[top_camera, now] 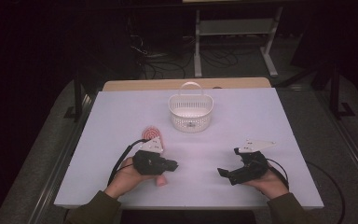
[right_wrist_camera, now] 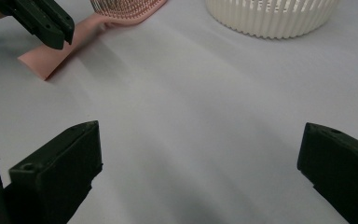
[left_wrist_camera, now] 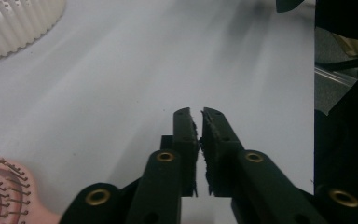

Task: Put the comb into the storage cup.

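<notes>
White table (top_camera: 242, 112): one basket (top_camera: 190, 113), one pink hairbrush (top_camera: 153, 134), two tools.

The left hand-held gripper (left_wrist_camera: 200, 122), jaws closed on nothing, hovers between pink hairbrush (left_wrist_camera: 2, 191) and white basket (left_wrist_camera: 14, 23).

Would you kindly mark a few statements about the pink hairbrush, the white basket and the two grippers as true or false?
1. The pink plastic hairbrush lies inside the white slatted plastic basket. False: it lies on the white table, apart from the basket.
2. The left gripper is shut with nothing between its jaws. True.
3. The right gripper is shut on the hairbrush. False: its jaws stand wide open over bare table.
4. The basket stands upright. True.
</notes>
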`<state>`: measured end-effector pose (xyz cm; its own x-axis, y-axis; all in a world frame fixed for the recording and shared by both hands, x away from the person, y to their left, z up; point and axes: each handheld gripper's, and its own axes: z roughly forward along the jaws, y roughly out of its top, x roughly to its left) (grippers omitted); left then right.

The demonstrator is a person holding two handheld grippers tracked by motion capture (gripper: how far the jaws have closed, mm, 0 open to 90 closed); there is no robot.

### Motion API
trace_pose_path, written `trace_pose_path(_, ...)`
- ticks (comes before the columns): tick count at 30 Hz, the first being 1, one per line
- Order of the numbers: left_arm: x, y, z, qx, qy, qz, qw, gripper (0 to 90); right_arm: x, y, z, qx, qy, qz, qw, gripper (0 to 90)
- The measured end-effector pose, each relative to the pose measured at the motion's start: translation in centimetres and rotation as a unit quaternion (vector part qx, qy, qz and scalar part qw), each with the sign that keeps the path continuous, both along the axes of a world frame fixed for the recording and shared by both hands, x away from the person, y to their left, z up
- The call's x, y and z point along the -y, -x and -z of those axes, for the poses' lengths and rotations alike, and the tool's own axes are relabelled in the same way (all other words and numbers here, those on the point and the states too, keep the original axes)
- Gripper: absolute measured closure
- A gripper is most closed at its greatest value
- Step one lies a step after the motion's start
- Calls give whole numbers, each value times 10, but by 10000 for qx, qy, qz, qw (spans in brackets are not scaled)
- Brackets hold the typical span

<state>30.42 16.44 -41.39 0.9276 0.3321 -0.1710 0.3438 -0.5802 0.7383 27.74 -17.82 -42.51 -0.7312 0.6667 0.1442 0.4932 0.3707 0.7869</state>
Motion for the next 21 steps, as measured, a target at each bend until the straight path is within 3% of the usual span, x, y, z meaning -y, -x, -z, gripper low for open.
trace_pose_path(2,0,1,0,-44,-3,16,10000,900,0,0,0,1,-5,-2,10000,0)
trace_pose_path(21,5,11,8,-227,-342,190,9990,900,0,0,0,1,24,-6,10000,0)
